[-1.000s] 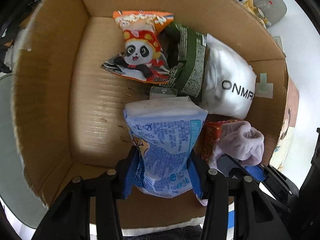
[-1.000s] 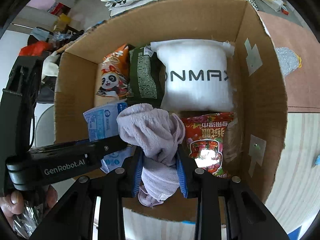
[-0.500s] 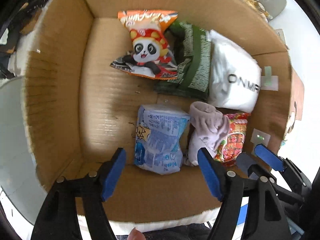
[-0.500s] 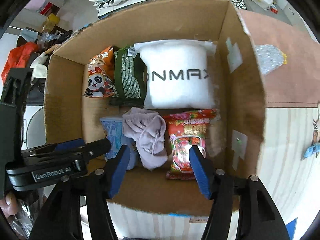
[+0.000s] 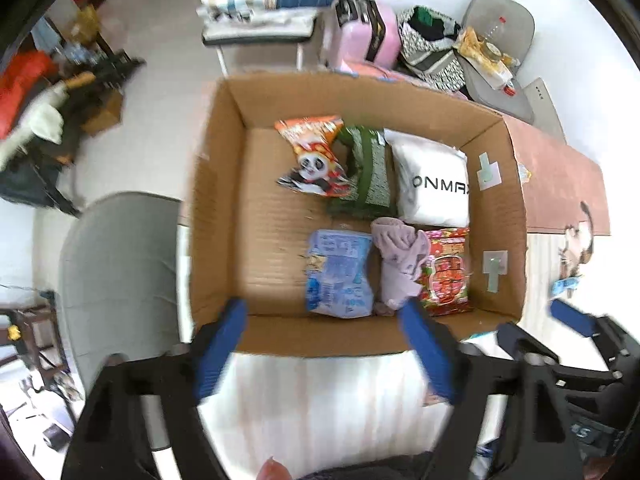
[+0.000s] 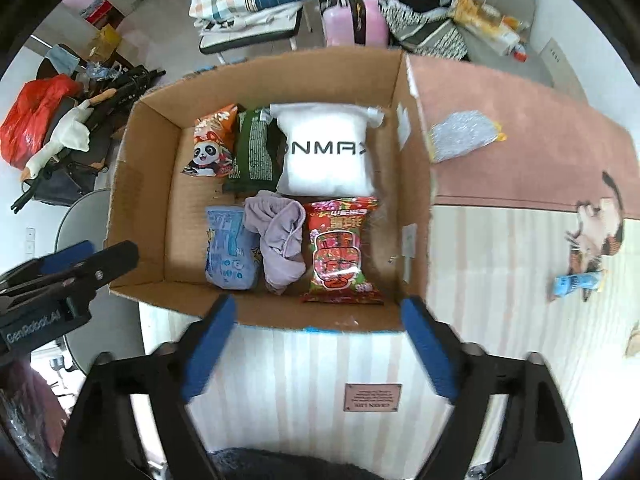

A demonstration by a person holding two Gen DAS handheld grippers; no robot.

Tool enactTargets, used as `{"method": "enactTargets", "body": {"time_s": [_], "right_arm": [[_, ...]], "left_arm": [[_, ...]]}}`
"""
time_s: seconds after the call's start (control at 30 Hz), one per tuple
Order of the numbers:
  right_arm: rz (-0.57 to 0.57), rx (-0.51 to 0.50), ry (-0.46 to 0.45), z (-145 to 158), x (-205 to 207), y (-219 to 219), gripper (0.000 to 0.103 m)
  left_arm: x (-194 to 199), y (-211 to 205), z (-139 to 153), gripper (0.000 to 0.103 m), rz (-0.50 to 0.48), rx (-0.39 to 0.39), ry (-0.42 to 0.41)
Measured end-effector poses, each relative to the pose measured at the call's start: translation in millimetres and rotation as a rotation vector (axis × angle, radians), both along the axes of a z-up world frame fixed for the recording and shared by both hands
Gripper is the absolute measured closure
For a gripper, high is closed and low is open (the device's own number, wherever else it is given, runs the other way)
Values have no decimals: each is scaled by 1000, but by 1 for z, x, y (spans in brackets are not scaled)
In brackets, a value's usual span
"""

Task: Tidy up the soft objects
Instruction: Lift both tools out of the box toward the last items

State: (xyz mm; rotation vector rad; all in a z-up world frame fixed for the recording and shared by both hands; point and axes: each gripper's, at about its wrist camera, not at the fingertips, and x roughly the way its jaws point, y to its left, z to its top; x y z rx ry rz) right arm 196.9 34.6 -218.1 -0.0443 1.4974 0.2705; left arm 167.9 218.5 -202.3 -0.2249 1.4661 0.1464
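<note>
An open cardboard box (image 5: 224, 208) (image 6: 140, 208) holds a blue packet (image 5: 338, 274) (image 6: 230, 252), a lilac cloth (image 5: 396, 264) (image 6: 280, 240), a red snack bag (image 5: 446, 276) (image 6: 340, 252), a panda bag (image 5: 312, 156) (image 6: 210, 144), a green bag (image 5: 368, 172) (image 6: 254, 148) and a white ONMAX pack (image 5: 434, 180) (image 6: 326, 152). My left gripper (image 5: 322, 352) is open and empty above the box's near edge. My right gripper (image 6: 318, 344) is open and empty too. It also shows at the right of the left wrist view (image 5: 576, 320).
A silver pouch (image 6: 464, 136) and a small blue packet (image 6: 576, 282) lie on the table (image 6: 520, 240) right of the box. A grey chair (image 5: 116, 260) stands at the left. A pink case (image 6: 352, 16), pillows and clutter sit behind.
Both grippers let go of the blue packet and the lilac cloth inside the box, opened, then rose and pulled back out over the box's near edge.
</note>
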Motion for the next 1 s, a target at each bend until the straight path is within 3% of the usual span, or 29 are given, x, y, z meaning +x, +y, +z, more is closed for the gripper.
{"method": "enactTargets", "body": {"time_s": [0.07, 0.37, 0.53, 0.87, 1.0], "right_arm": [[-1, -3, -26, 9, -7, -2, 0], [-3, -27, -173, 63, -43, -8, 0], [-3, -6, -222, 92, -61, -15, 0], [10, 55, -244, 116, -80, -31, 0], [-22, 152, -225, 116, -73, -48, 0]], "left_arm": [[-5, -3, 2, 4, 6, 36, -30], [-41, -1, 41, 4, 50, 27, -128], [-62, -6, 63, 3, 47, 86, -171], [-81, -23, 89, 3, 54, 111, -217], [-71, -39, 91, 3, 33, 117, -214]]}}
